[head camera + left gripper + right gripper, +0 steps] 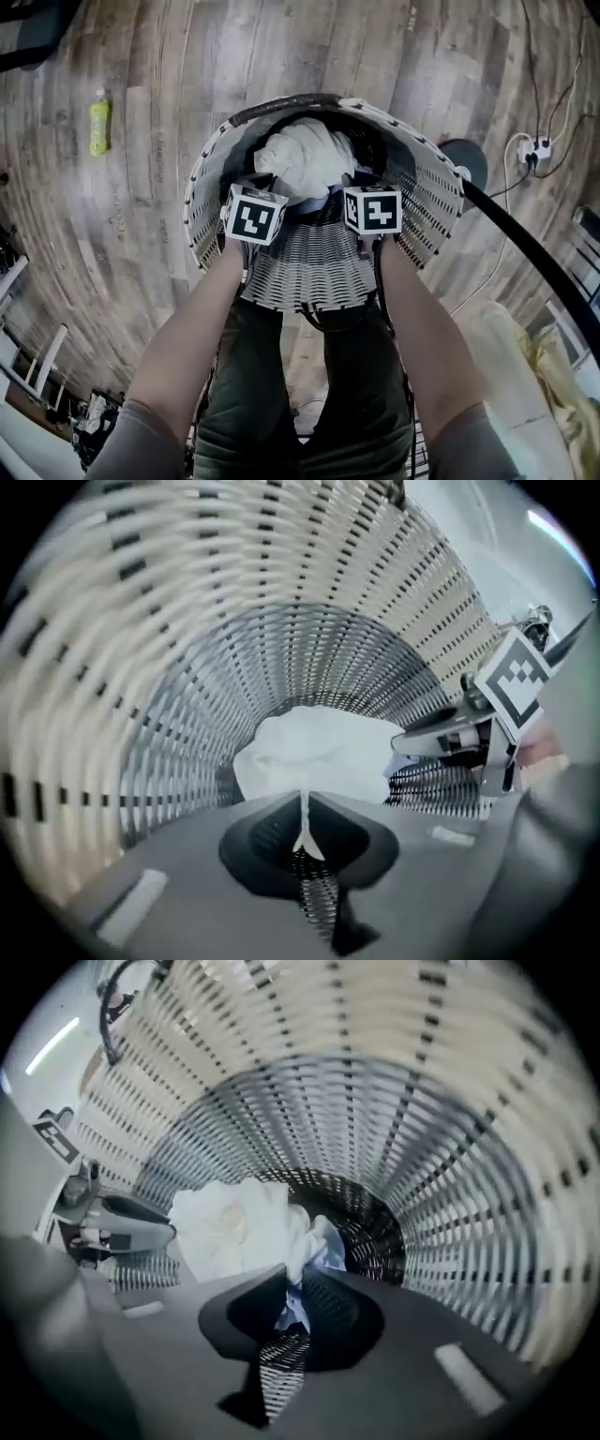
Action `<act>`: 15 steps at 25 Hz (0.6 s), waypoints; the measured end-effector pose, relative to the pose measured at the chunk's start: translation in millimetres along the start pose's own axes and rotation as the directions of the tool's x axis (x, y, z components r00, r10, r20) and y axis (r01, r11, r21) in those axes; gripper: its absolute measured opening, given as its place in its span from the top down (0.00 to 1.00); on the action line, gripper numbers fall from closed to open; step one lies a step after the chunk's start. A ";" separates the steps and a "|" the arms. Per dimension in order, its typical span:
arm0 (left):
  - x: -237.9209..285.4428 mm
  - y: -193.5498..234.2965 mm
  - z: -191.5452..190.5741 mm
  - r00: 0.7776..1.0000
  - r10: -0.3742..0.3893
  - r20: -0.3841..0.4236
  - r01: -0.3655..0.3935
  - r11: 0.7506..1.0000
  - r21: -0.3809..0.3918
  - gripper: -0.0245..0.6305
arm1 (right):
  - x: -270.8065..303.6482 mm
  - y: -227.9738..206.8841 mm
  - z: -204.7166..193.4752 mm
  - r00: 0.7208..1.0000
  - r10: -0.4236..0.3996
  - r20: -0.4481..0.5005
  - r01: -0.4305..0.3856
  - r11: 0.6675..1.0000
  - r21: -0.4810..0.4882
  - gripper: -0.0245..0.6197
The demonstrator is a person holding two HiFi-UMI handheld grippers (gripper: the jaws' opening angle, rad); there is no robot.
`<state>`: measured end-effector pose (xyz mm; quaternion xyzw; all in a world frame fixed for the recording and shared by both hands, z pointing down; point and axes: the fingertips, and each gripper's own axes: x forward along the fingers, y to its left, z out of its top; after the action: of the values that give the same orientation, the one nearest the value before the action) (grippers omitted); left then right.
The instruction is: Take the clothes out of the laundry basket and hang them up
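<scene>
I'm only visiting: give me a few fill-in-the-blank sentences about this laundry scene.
The left hand-held gripper is shut on a fold of the crumpled ____ garment.
The right hand-held gripper is shut on that garment and pale ____ fabric.
The garment sits in the tall woven white laundry basket on a ____ floor.
In the head view, a yellow-green plastic bottle lies to the basket's ____.
Missing words: white; blue; wooden; left.
</scene>
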<state>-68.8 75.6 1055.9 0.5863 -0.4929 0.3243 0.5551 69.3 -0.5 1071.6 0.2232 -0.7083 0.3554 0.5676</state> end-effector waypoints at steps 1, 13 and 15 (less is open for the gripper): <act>-11.8 -2.4 0.0 1.000 -0.004 -0.004 0.004 1.000 -0.017 0.92 | -12.3 4.3 2.4 1.000 0.003 0.013 -0.003 1.000 -0.013 0.84; -174.5 -58.3 55.2 0.993 -0.040 0.112 0.026 0.992 0.120 0.93 | -208.5 53.0 21.5 0.978 0.036 0.204 -0.064 0.989 0.135 0.85; -212.6 -69.5 66.1 0.991 -0.046 0.125 0.025 0.987 0.161 0.93 | -248.2 64.3 24.4 0.973 0.050 0.223 -0.079 0.989 0.125 0.85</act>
<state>-79.1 50.7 824.2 0.6571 -0.4895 0.3142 0.4794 70.8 1.0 814.0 0.2750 -0.7483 0.3932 0.4580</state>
